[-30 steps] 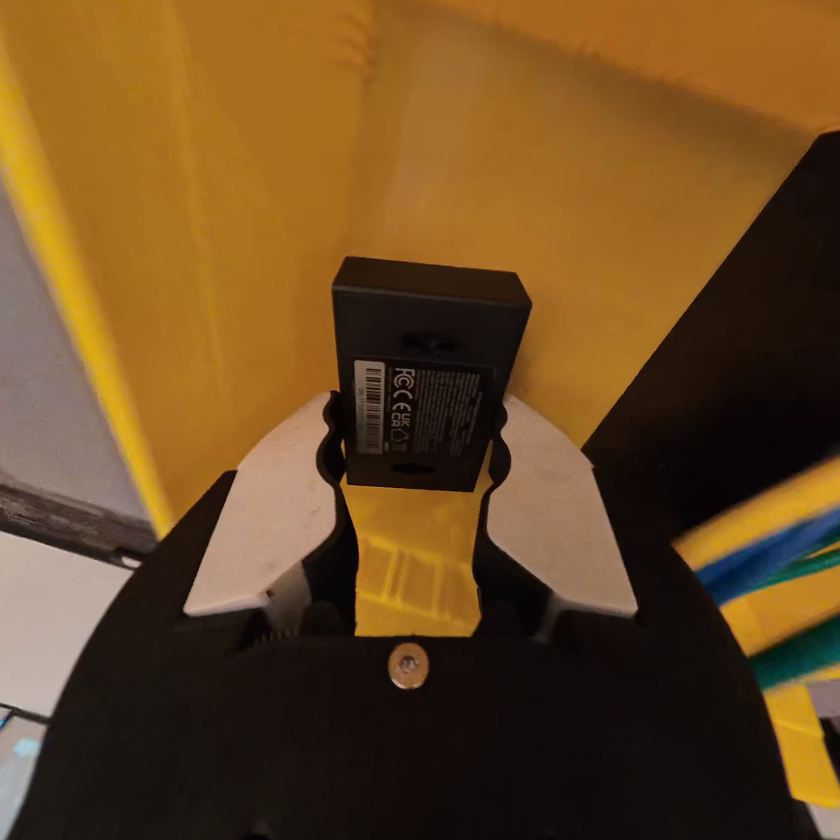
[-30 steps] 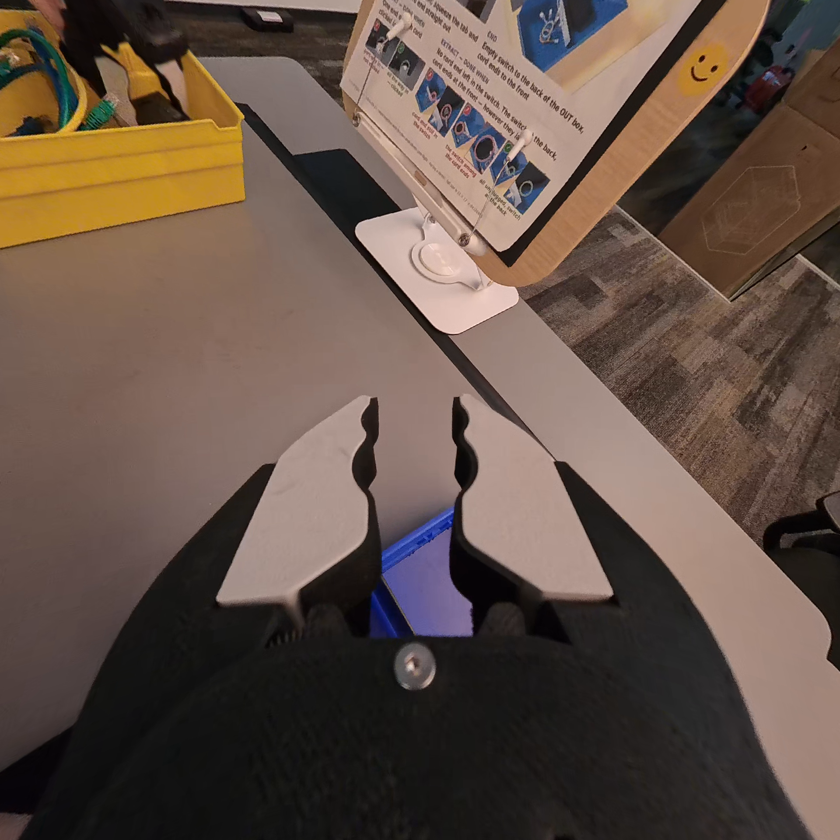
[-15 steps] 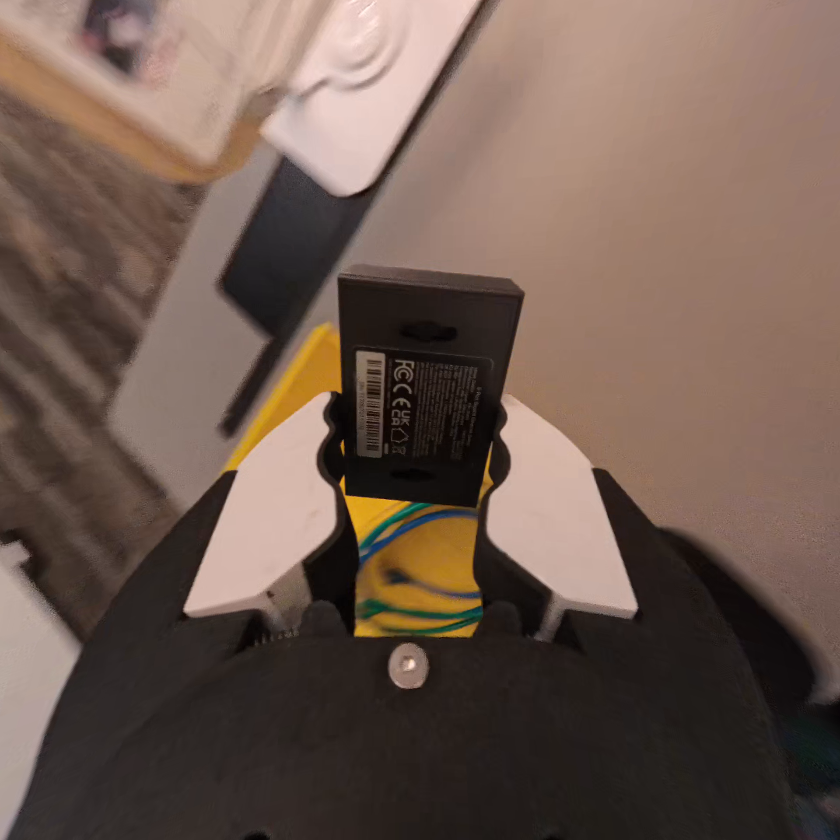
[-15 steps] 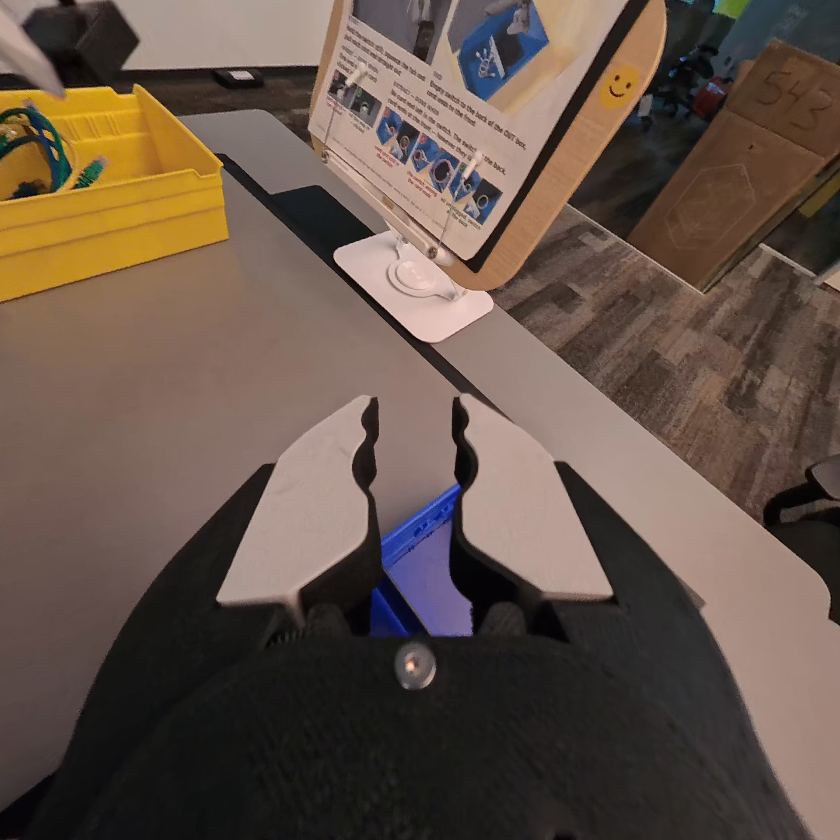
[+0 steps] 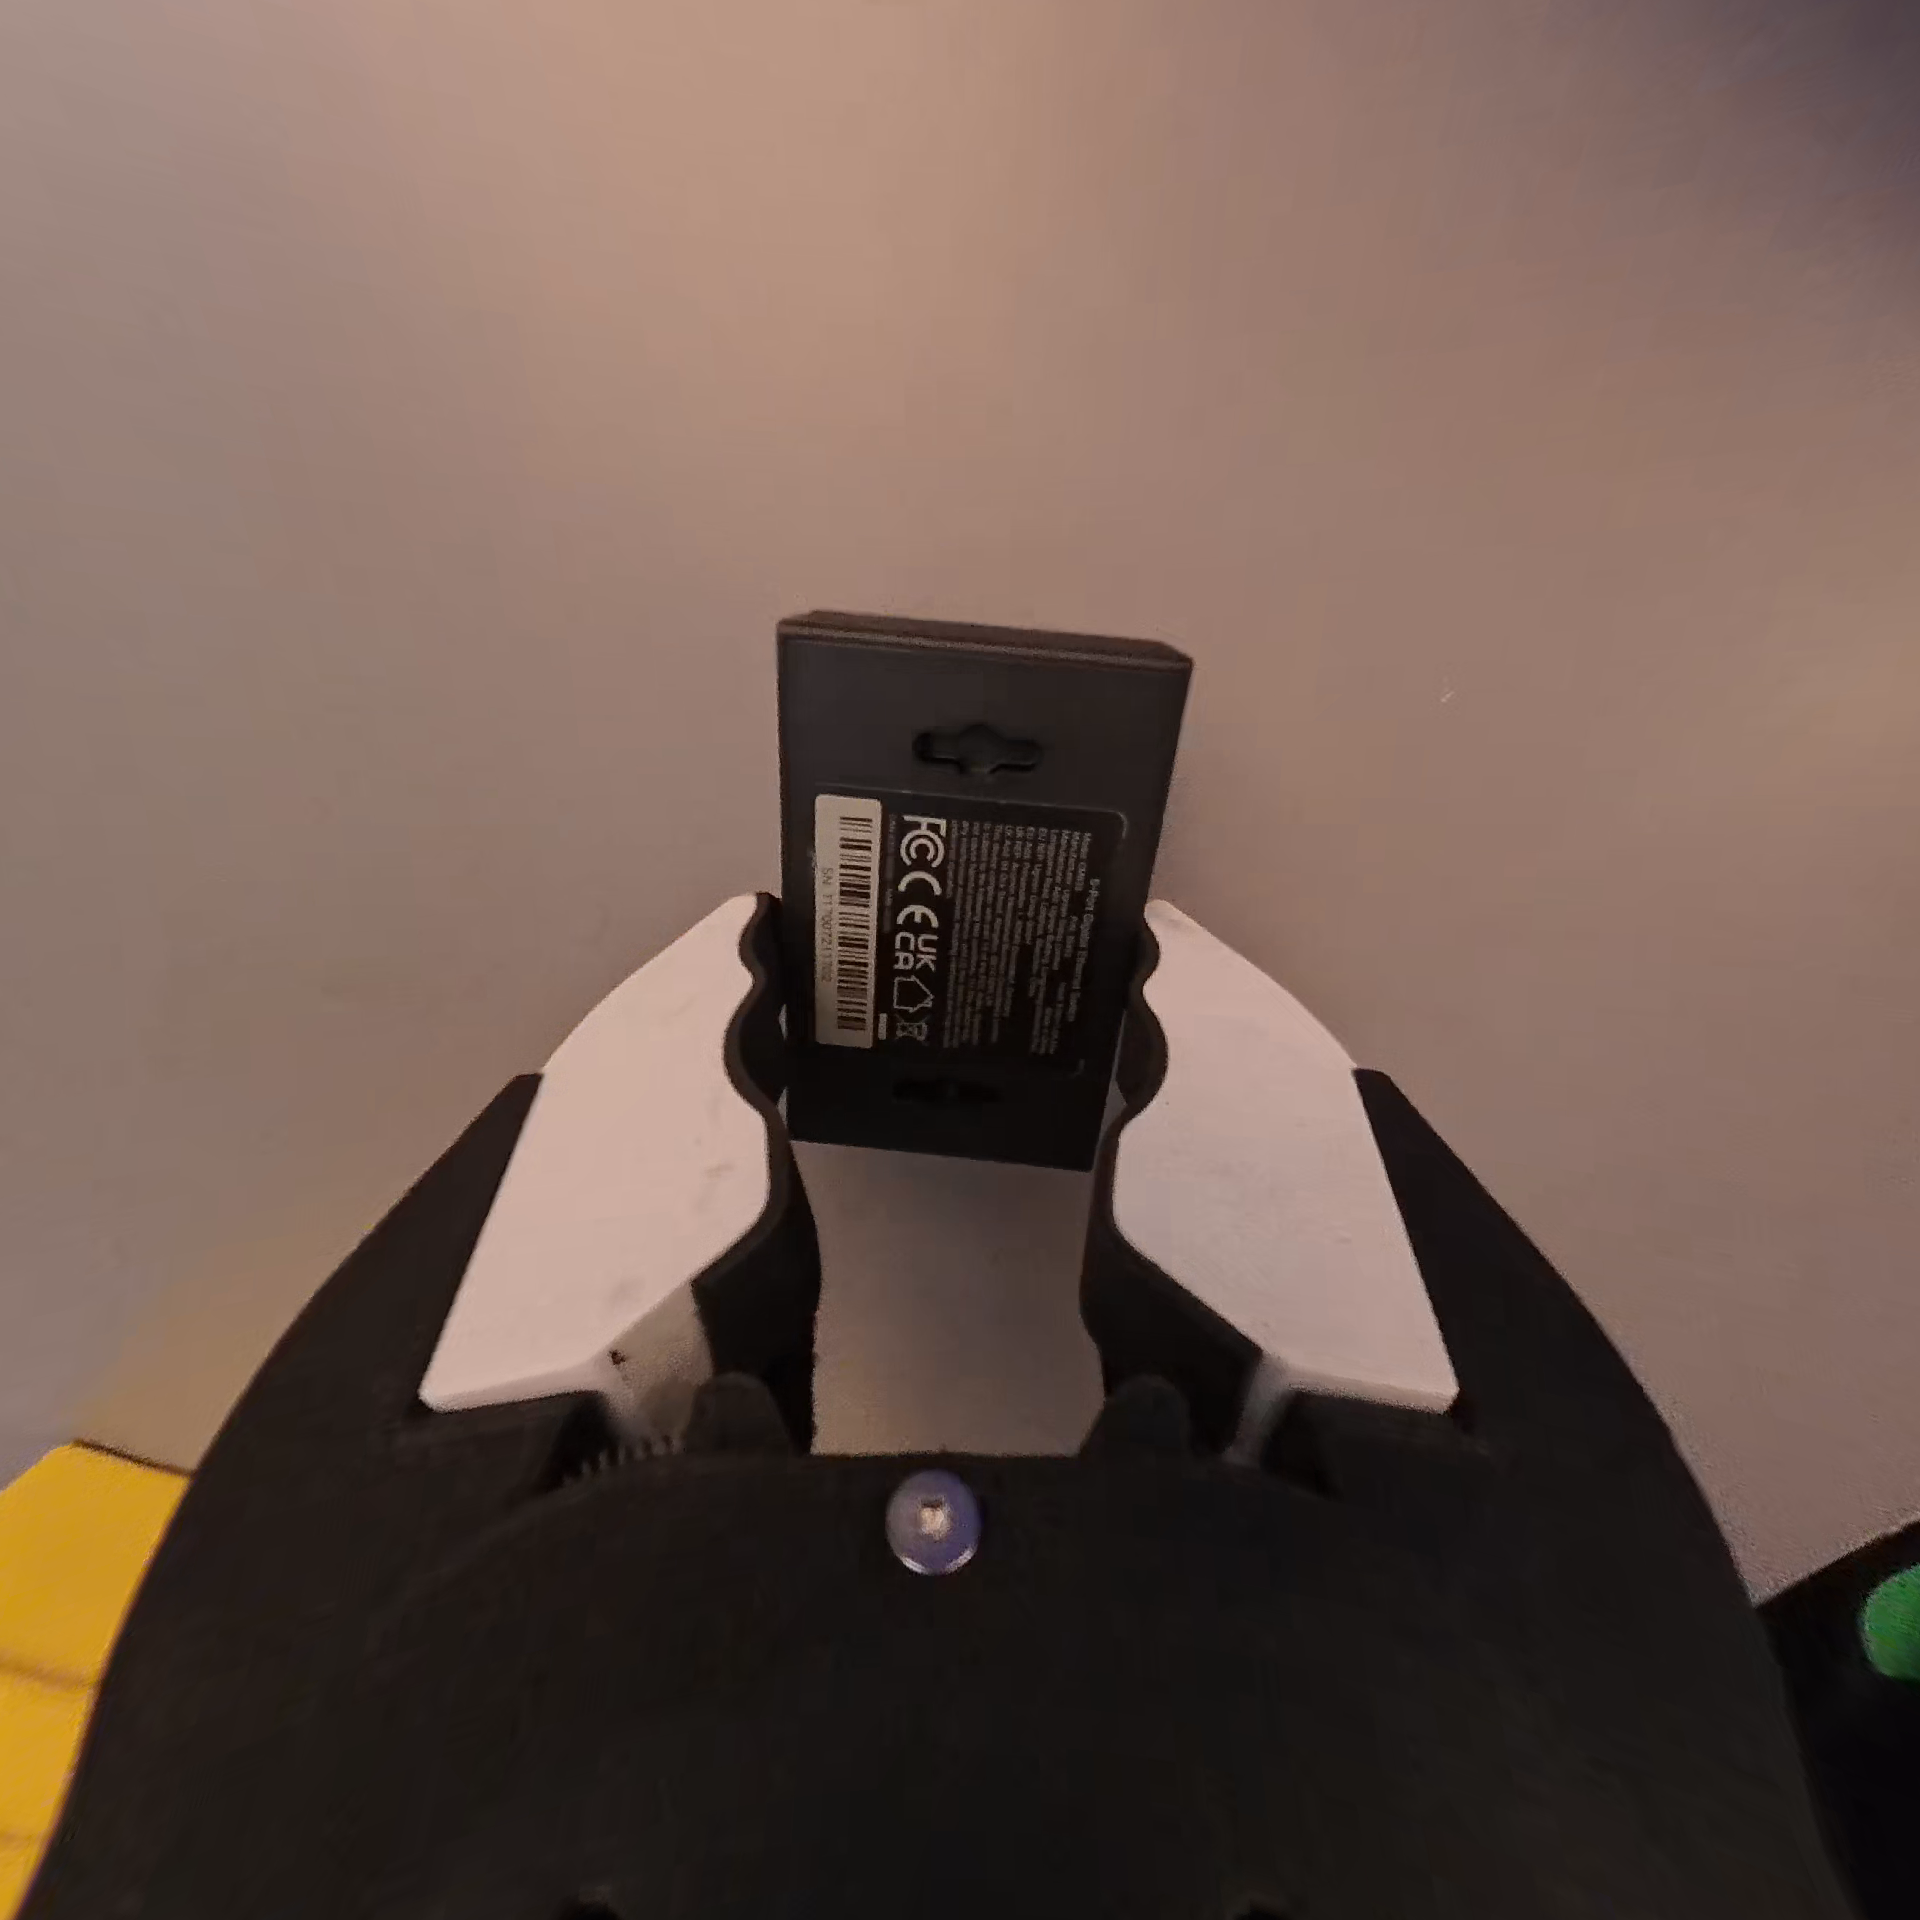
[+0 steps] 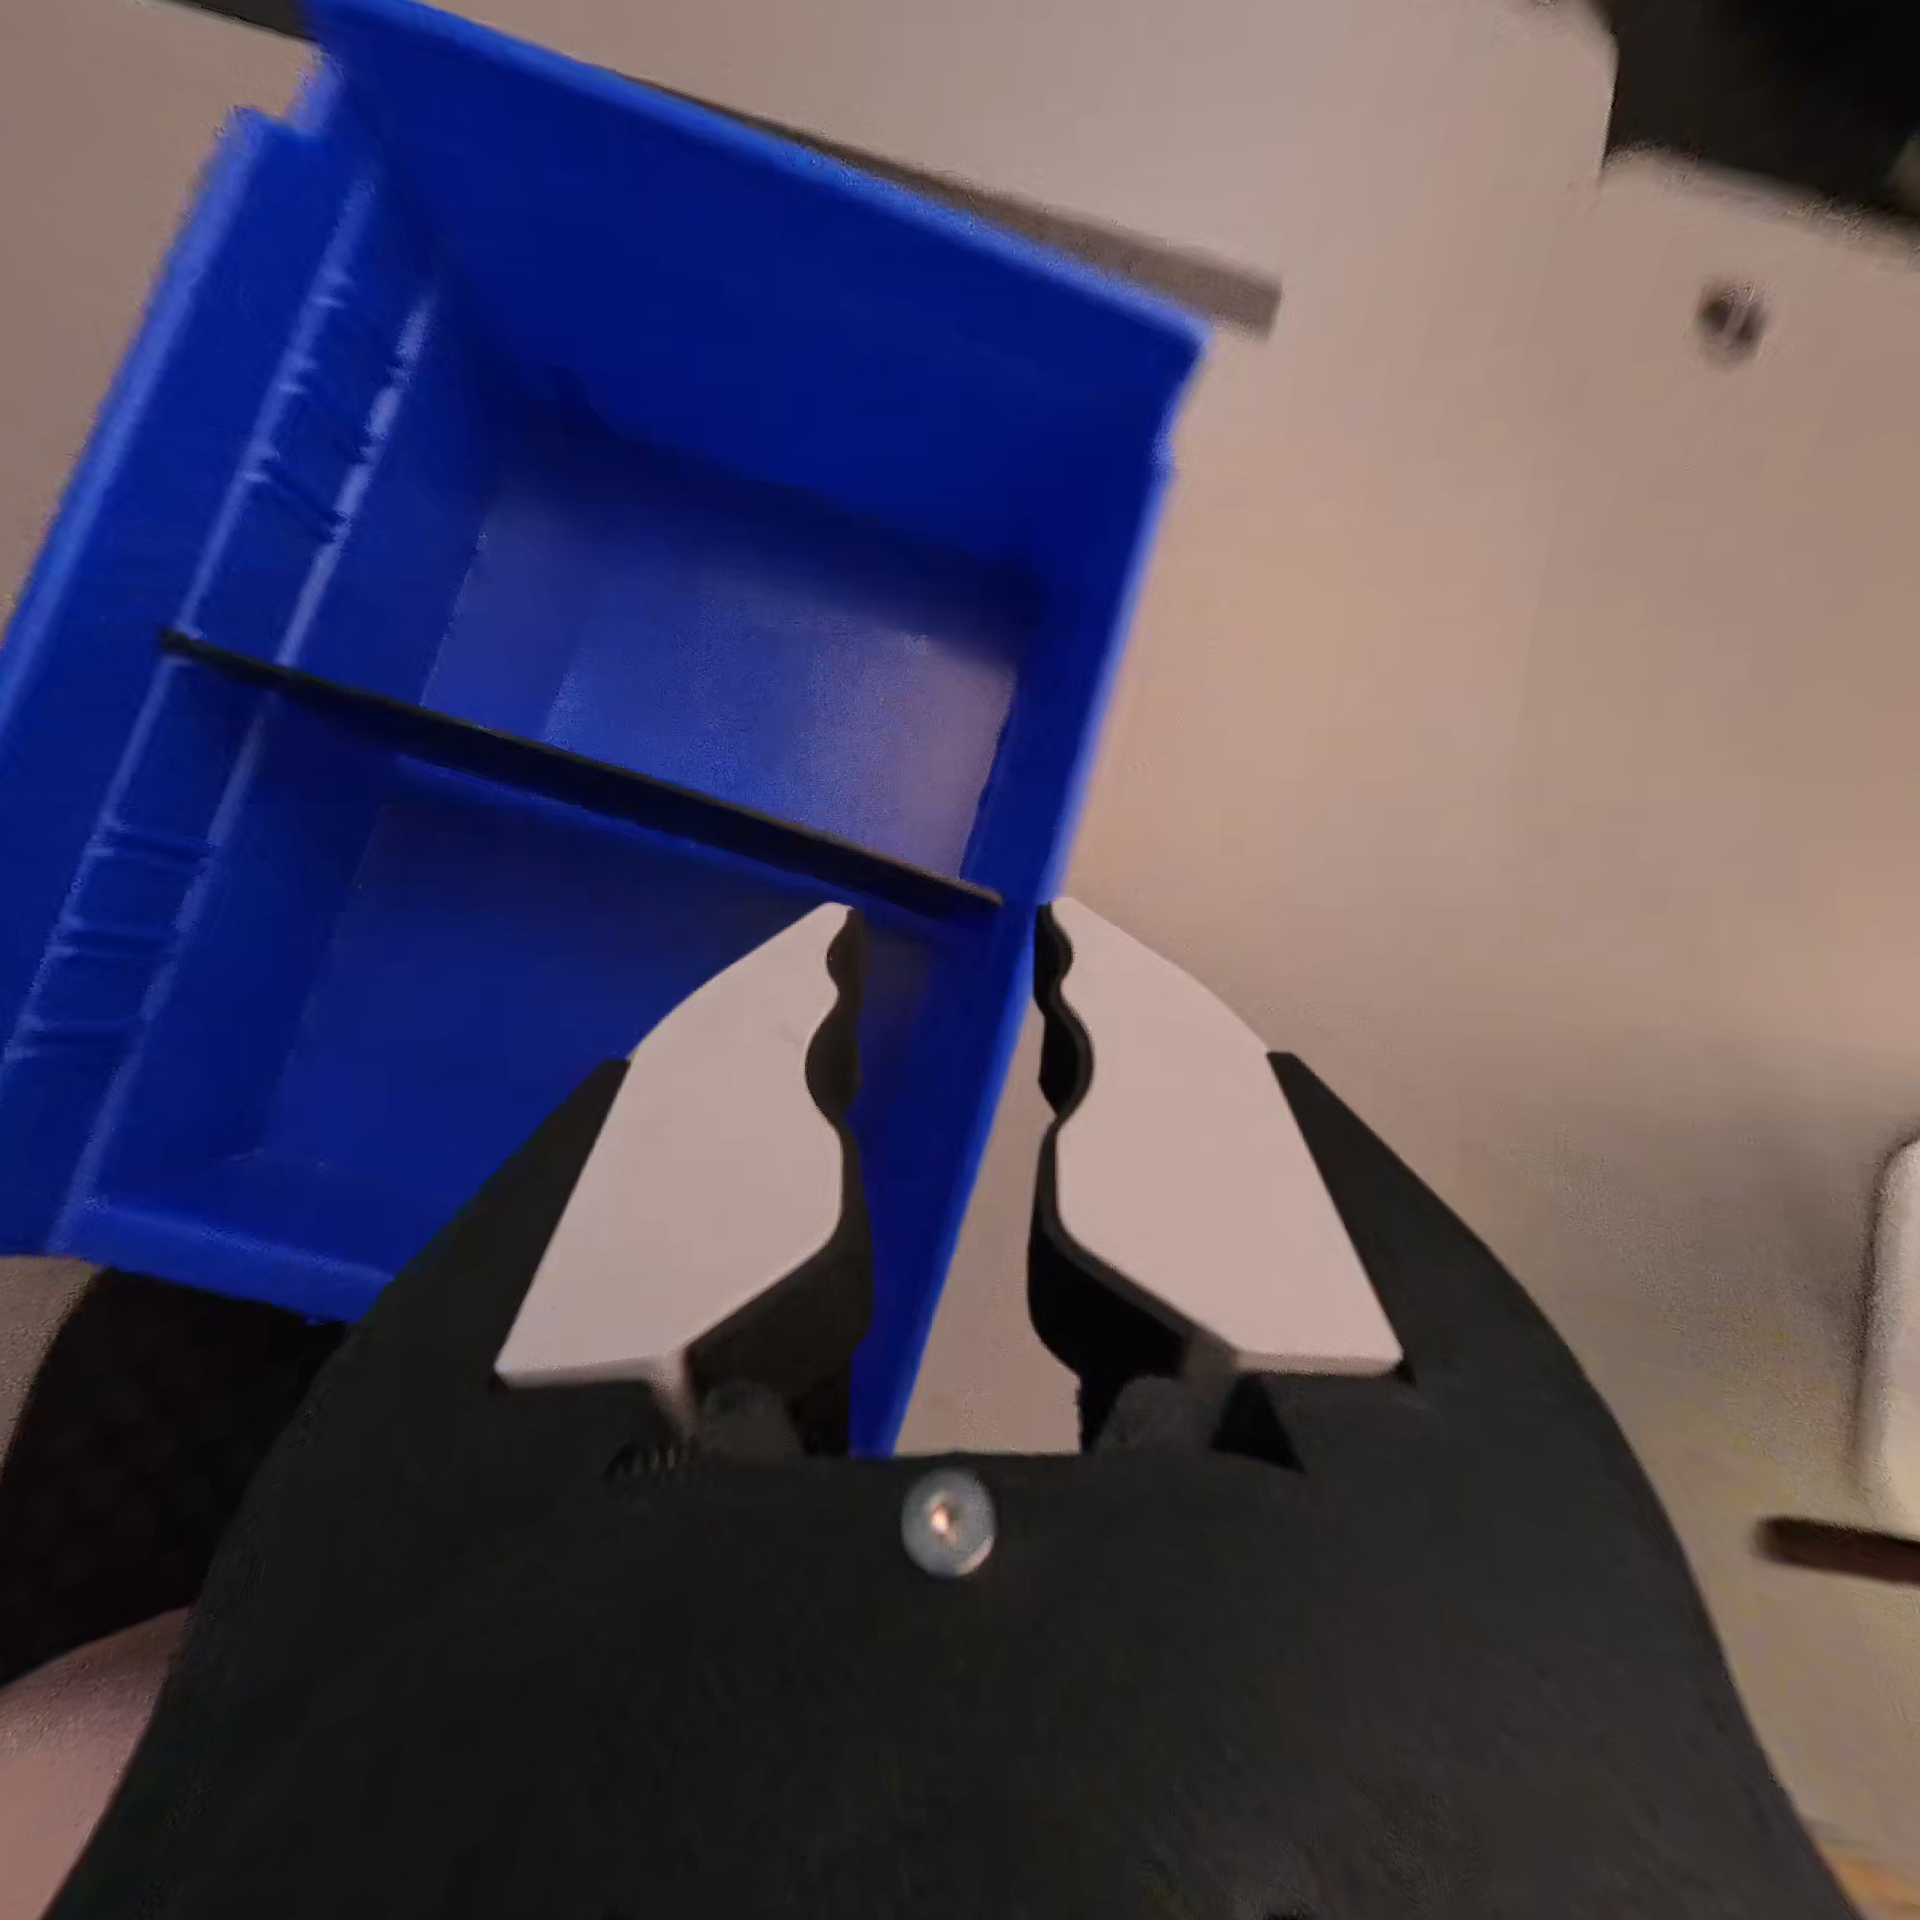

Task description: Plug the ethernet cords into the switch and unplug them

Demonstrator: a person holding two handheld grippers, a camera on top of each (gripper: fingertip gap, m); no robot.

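My left gripper (image 5: 948, 935) is shut on the black switch (image 5: 977, 883). It grips the switch by its two long sides, with the labelled underside facing the camera, and holds it over the bare grey table (image 5: 935, 364). The ports are hidden. My right gripper (image 6: 943, 935) is open and empty. It hovers over the right wall of a blue bin (image 6: 665, 436), which has a black divider (image 6: 561, 758) across it and nothing inside. No ethernet cord is clearly visible; a green blob (image 5: 1893, 1631) shows at the left wrist view's right edge.
A corner of the yellow bin (image 5: 62, 1579) shows at the lower left of the left wrist view. In the right wrist view the grey table (image 6: 1455, 727) lies right of the blue bin, and a white object (image 6: 1896, 1340) sits at the right edge. There is about 40 centimeters between the tips of the two grippers.
My left gripper lifted the switch out of the yellow bin and carried it over the bare table. My right gripper tilted down, from the table and instruction board to over the blue bin.
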